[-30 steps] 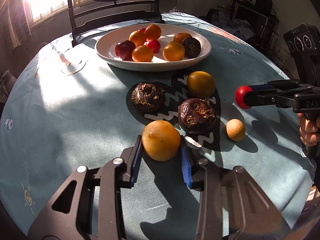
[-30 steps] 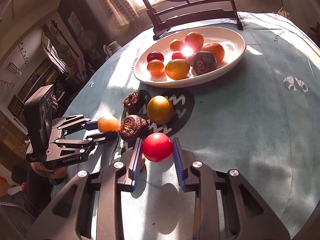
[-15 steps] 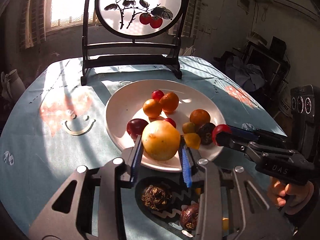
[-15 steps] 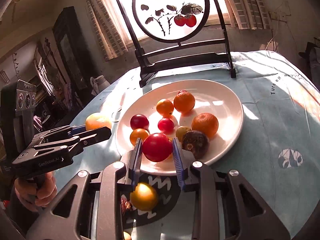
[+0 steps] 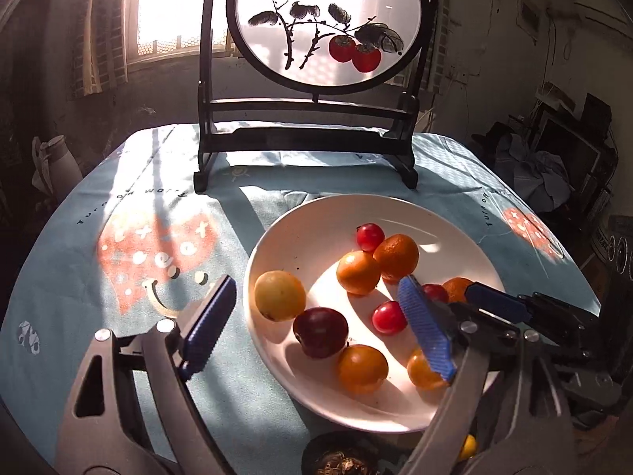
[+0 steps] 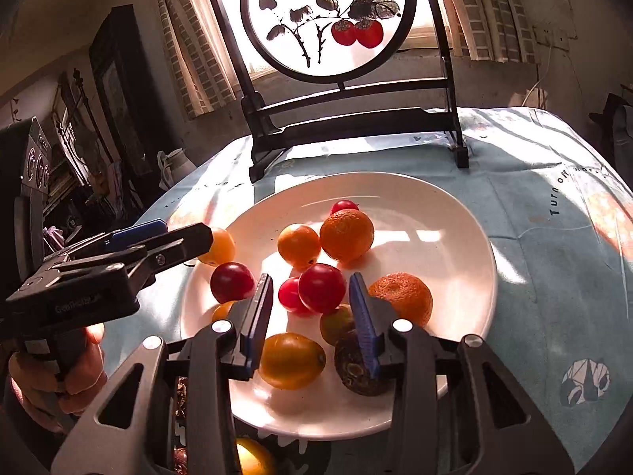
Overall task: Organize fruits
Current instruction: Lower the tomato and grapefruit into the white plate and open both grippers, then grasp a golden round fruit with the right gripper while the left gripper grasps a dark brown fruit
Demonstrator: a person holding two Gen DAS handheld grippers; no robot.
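A white plate [image 5: 316, 213] [image 6: 455, 213] holds several fruits. My left gripper [image 5: 316, 324] is open above the plate's left side; the pale yellow fruit [image 5: 279, 295] [image 6: 221, 245] lies on the plate beyond its fingers. My right gripper [image 6: 310, 312] is open over the plate's middle; the red fruit [image 6: 321, 287] sits between its blue pads [image 6: 362, 316], resting on other fruit. Oranges [image 6: 347, 233], a dark plum [image 5: 320, 331] and a brown fruit [image 6: 354, 368] also lie there. The right gripper also shows at the right of the left wrist view [image 5: 494, 304].
A round painted screen on a dark stand [image 5: 316, 134] [image 6: 356, 118] stands behind the plate on the light blue tablecloth [image 5: 118, 237]. Dark wrinkled fruits [image 5: 340, 463] and a yellow fruit [image 6: 251, 457] lie on the cloth in front of the plate.
Both grippers have opened over the plate. The yellow fruit has left the left gripper and lies on the plate; the red fruit has been let go among the others.
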